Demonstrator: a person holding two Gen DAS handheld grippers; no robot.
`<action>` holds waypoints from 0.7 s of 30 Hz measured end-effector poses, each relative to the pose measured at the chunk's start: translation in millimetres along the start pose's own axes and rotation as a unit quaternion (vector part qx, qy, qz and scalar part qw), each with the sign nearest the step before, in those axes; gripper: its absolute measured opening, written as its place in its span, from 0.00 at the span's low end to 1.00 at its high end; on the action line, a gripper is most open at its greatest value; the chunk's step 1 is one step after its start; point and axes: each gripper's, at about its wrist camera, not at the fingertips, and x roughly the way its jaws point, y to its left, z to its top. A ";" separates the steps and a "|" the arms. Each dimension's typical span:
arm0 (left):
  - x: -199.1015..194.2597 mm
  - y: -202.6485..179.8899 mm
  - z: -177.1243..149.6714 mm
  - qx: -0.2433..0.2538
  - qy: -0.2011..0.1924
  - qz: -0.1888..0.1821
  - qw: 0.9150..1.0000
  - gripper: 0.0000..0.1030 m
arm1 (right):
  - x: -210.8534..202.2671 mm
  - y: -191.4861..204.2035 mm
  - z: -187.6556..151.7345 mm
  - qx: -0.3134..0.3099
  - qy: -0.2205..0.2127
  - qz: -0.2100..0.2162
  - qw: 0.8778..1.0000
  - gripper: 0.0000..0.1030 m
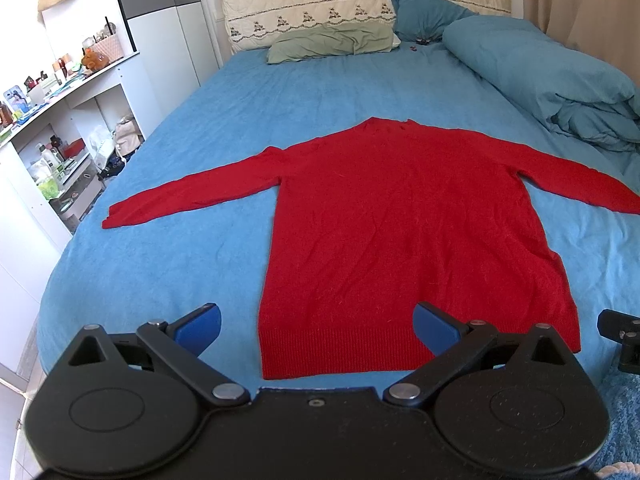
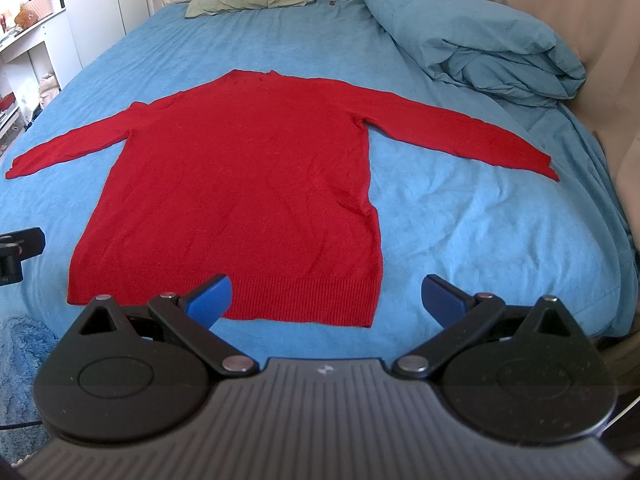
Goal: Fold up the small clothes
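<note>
A red long-sleeved sweater lies flat on the blue bed sheet, both sleeves spread out, hem nearest me. It also shows in the right wrist view. My left gripper is open and empty, above the hem's left corner. My right gripper is open and empty, above the hem's right corner. The right gripper's edge shows at the left wrist view's right side. The left gripper's edge shows at the right wrist view's left side.
A rolled blue duvet lies along the bed's right side. A green pillow and a blue pillow sit by the headboard. White shelves with clutter stand left of the bed. A beige curtain hangs at the right.
</note>
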 end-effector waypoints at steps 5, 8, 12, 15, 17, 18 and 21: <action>-0.6 1.1 0.2 0.000 -0.001 0.000 1.000 1.00 | 0.2 0.2 -0.5 -0.001 0.000 0.000 1.000 1.00; -0.8 1.1 0.6 -0.001 -0.001 0.000 1.000 1.00 | 0.1 0.1 -0.4 -0.001 0.000 0.000 1.000 1.00; -0.8 1.4 0.5 0.000 -0.001 0.001 1.000 1.00 | 0.0 0.5 -0.2 -0.001 0.000 0.000 1.000 1.00; -0.8 1.4 0.7 -0.001 -0.001 0.001 1.000 1.00 | -1.9 2.5 0.2 -0.001 -0.001 0.001 1.000 1.00; -0.5 1.8 1.3 -0.001 -0.001 0.001 1.000 1.00 | -2.4 3.4 0.6 -0.002 -0.001 0.001 1.000 1.00; -0.7 2.3 1.7 -0.002 -0.001 0.001 1.000 1.00 | -2.6 3.7 0.8 -0.002 -0.001 0.001 1.000 1.00; -0.6 2.9 2.6 -0.002 -0.002 0.001 1.000 1.00 | -2.9 5.0 1.1 -0.002 -0.002 0.001 1.000 1.00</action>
